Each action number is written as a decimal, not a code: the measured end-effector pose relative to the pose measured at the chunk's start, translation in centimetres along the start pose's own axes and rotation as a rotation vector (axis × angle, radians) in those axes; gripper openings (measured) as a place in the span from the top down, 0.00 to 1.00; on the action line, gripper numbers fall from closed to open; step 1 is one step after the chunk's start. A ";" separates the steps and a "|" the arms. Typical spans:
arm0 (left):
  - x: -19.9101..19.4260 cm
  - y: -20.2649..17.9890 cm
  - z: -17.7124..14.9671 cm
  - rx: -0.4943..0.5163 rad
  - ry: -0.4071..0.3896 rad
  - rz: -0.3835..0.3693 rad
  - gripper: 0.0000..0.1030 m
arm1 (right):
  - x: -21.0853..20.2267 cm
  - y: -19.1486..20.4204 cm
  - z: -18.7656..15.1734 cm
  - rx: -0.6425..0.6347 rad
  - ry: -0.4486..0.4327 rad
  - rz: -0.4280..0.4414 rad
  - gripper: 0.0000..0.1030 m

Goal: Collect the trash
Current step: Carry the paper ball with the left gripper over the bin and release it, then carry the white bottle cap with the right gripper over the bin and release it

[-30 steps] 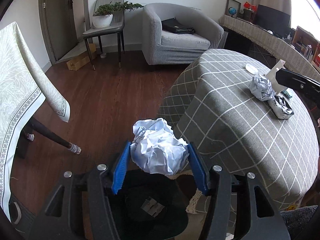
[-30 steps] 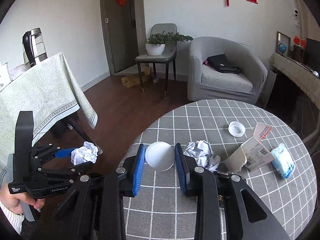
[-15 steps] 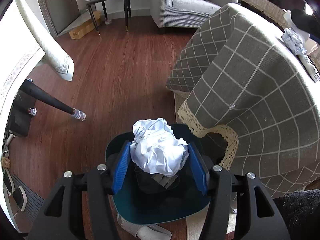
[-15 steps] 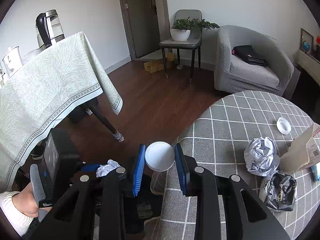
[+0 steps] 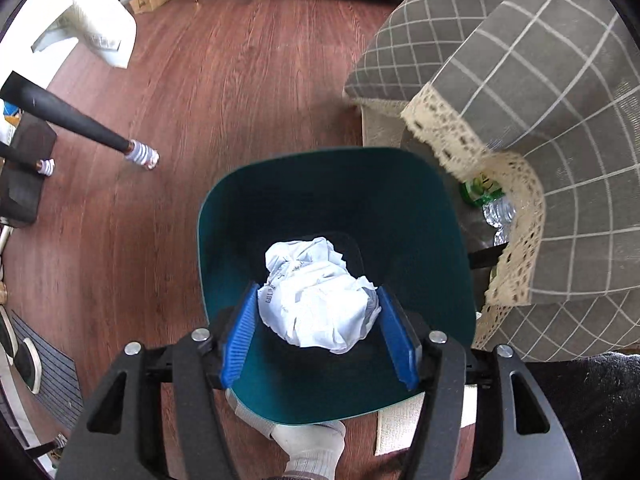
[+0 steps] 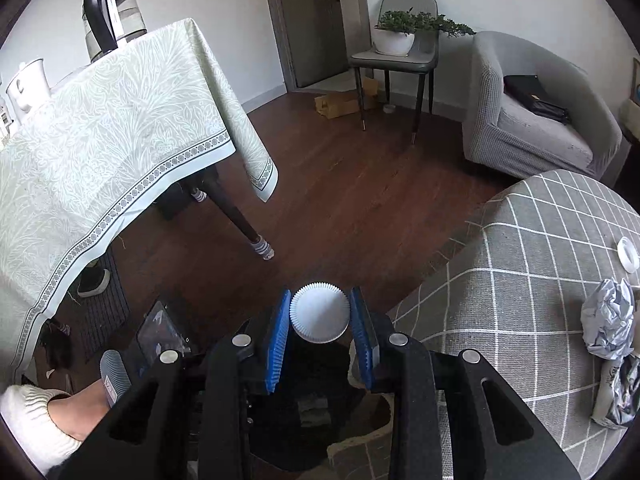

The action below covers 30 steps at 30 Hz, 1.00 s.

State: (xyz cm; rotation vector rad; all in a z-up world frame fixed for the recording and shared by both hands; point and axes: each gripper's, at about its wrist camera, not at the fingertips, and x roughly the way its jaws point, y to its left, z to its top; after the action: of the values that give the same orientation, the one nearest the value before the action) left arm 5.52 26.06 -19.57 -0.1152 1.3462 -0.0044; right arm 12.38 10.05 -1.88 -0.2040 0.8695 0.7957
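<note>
My left gripper (image 5: 318,300) is shut on a crumpled white paper ball (image 5: 316,292) and holds it right over the open mouth of a dark green trash bin (image 5: 440,280) on the floor. My right gripper (image 6: 320,314) is shut on a white fluted paper cup liner (image 6: 319,312) and holds it above the floor, over the dark bin (image 6: 320,420) below it. More trash lies on the grey checked round table (image 6: 520,280): a crumpled silvery paper (image 6: 608,322), a crushed wrapper (image 6: 618,392) and a white lid (image 6: 628,254).
A table with a pale green cloth (image 6: 100,140) and dark legs (image 6: 236,216) stands to the left, with a kettle (image 6: 112,18) on it. A grey armchair (image 6: 532,112) and a chair with a plant (image 6: 400,40) stand at the back. A plastic bottle (image 5: 486,200) lies under the round table.
The left gripper has tilted down and moved further over the bin with the paper ball. The right gripper has swung left off the round table toward the bin, still holding the liner.
</note>
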 end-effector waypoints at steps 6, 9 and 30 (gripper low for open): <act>0.5 1.2 -0.7 0.000 0.004 0.003 0.27 | 2.6 1.2 0.0 -0.010 0.059 0.008 0.71; -0.1 1.8 -1.1 0.002 -0.012 -0.003 0.27 | 4.3 1.9 -0.2 -0.014 0.099 0.016 0.71; -7.7 6.4 -0.9 -0.078 -0.233 -0.011 0.53 | 13.9 4.9 -4.9 -0.062 0.350 0.020 0.71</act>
State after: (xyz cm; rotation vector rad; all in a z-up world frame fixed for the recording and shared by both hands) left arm 2.55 32.87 -12.78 -0.1839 1.1131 0.0506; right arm 11.36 18.71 -14.68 -0.3982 1.1774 0.8193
